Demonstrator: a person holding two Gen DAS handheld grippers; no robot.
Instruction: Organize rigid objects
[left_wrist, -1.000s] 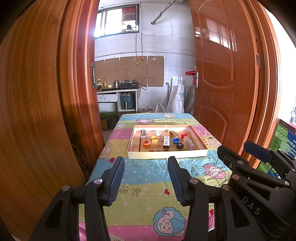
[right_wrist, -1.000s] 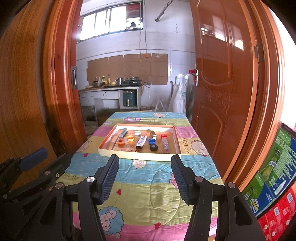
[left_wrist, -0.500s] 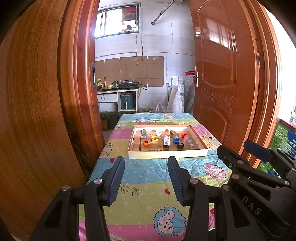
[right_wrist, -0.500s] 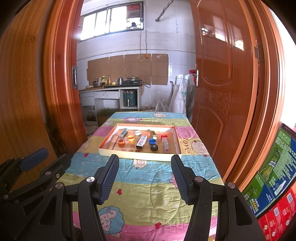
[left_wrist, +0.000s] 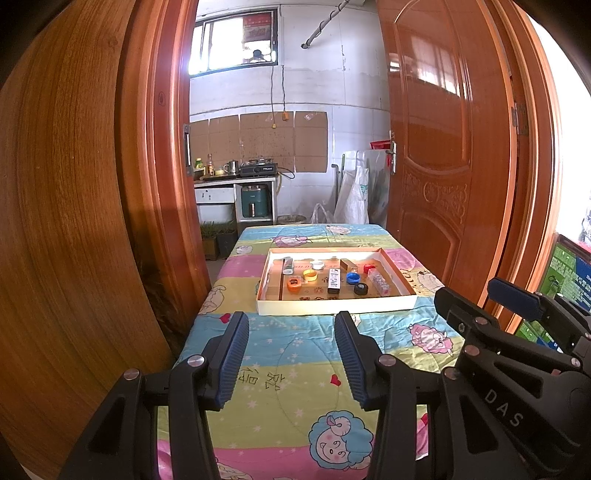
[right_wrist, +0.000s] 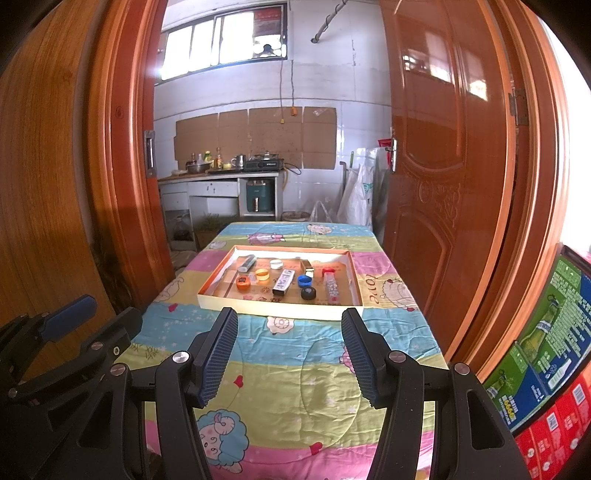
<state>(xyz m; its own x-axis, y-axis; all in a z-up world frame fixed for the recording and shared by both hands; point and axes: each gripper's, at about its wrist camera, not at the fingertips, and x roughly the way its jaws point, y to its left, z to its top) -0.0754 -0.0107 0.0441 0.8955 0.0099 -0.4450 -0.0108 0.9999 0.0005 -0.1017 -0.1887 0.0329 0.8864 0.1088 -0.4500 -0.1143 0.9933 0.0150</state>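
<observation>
A shallow cardboard tray (left_wrist: 332, 306) (right_wrist: 273, 308) lies in the middle of a table with a colourful cartoon cloth. It holds several small things: orange (left_wrist: 294, 284), yellow (left_wrist: 310, 274), blue (left_wrist: 352, 277) and black (left_wrist: 361, 289) caps, a white box (left_wrist: 334, 279) and a clear box (left_wrist: 380, 282). My left gripper (left_wrist: 290, 354) is open and empty, above the near cloth, well short of the tray. My right gripper (right_wrist: 288, 350) is open and empty, also short of the tray.
The right gripper's body (left_wrist: 517, 354) shows at the right of the left wrist view. Wooden door panels (left_wrist: 74, 221) (right_wrist: 461, 184) stand close on both sides of the table. A kitchen counter (right_wrist: 221, 173) is behind. Printed cartons (right_wrist: 546, 369) stand at the right.
</observation>
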